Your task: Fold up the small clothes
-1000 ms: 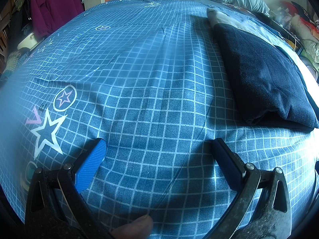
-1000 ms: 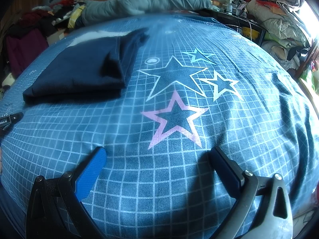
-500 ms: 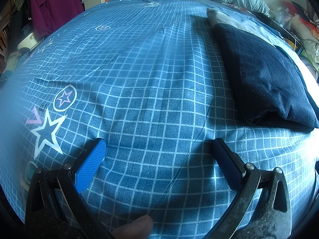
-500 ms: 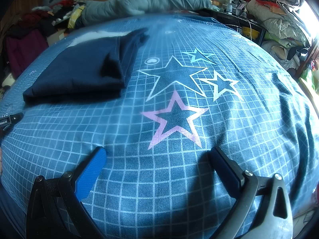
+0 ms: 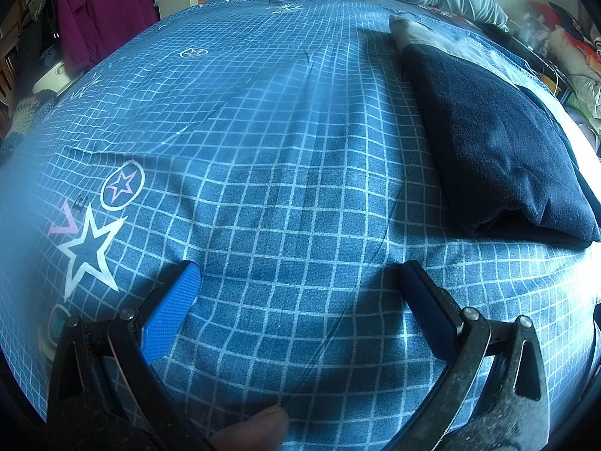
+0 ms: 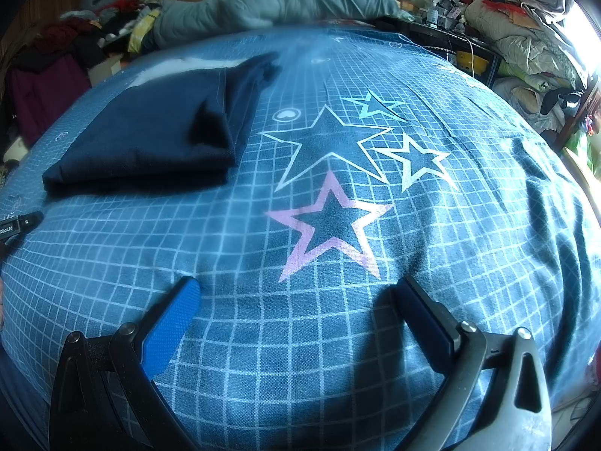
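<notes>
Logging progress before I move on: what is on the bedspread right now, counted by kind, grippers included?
Folded dark navy garment: 1
Open grippers over the bedspread: 2, left gripper and right gripper
Loose unfolded clothes on the bedspread: 0
Total: 3

A: The left part of the bedsheet [image 5: 22, 195] is dissolving in a pale blur in the left wrist view, and the folded dark garment [image 5: 499, 143] is running out at the right edge.

B: In the right wrist view, the small label [image 6: 9, 230] at the left edge is getting cut, so its letters are staying unreadable.
</notes>
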`<state>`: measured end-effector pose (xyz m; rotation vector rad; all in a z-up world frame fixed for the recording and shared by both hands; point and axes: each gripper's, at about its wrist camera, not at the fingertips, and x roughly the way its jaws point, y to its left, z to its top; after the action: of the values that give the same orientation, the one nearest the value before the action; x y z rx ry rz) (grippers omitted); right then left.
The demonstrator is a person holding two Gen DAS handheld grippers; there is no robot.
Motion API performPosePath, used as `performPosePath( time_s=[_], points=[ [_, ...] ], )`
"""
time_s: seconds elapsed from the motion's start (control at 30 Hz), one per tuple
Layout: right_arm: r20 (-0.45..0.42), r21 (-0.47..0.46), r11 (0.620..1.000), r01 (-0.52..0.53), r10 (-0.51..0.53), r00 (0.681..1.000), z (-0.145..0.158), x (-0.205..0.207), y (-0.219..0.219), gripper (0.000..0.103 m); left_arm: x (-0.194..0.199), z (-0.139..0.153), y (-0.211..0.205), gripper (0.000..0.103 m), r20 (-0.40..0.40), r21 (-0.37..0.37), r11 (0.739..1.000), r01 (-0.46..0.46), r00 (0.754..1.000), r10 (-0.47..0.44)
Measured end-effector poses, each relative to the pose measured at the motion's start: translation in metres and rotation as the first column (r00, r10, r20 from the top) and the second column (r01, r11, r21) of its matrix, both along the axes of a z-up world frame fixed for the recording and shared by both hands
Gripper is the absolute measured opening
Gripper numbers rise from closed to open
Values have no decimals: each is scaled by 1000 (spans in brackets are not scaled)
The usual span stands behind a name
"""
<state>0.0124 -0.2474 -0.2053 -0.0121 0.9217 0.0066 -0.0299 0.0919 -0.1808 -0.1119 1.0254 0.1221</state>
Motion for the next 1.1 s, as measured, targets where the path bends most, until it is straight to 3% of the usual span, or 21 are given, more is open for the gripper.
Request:
performPosePath(
  time_s=[0.9,1.1],
  points=[
    [-15,-16,1000,19,-20,1000,1,-1,8,103,-1,0,-1,103,7,-17,1000,2,1000,-2],
    [-81,-23,999,34,-36,996,2,11,8,103,-5,1,1,103,18,-18,1000,8,1000,-8]
  ],
)
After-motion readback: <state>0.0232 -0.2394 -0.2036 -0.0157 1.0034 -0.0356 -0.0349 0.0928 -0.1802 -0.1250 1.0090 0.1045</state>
